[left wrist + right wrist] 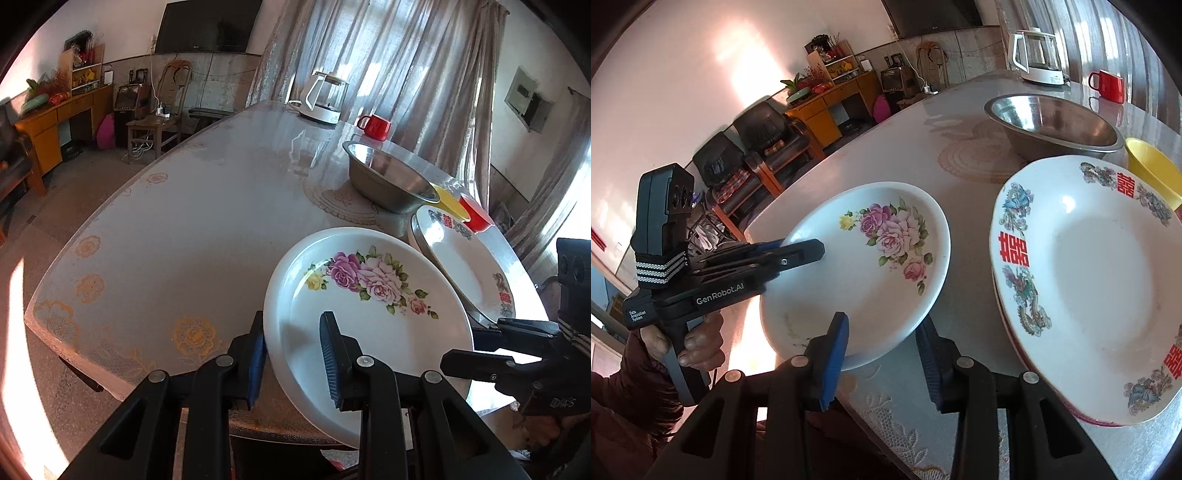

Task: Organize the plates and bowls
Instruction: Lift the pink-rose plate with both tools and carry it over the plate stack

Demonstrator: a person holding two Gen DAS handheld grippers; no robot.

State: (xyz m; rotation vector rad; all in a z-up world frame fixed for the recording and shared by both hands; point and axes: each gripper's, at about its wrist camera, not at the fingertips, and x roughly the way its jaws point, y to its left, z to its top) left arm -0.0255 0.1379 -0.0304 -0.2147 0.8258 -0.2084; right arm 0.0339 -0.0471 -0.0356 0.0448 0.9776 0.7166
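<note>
Rose-pattern plate (369, 310): white, tilted at the near bench (166, 229) edge, rim clenched by left gripper (295, 354). Right gripper (882, 358): jaws straddle the same plate's near rim; whether the pads press it cannot be told. Dragon-and-red-character plate (1089, 280): just right, atop another plate. Steel bowl (1052, 125), yellow bowl (1152, 173): behind. Kettle (325, 99), red mug (376, 127): far edge.

bowl (391, 179) behind plates (369, 314) – on table (184, 229)
</note>
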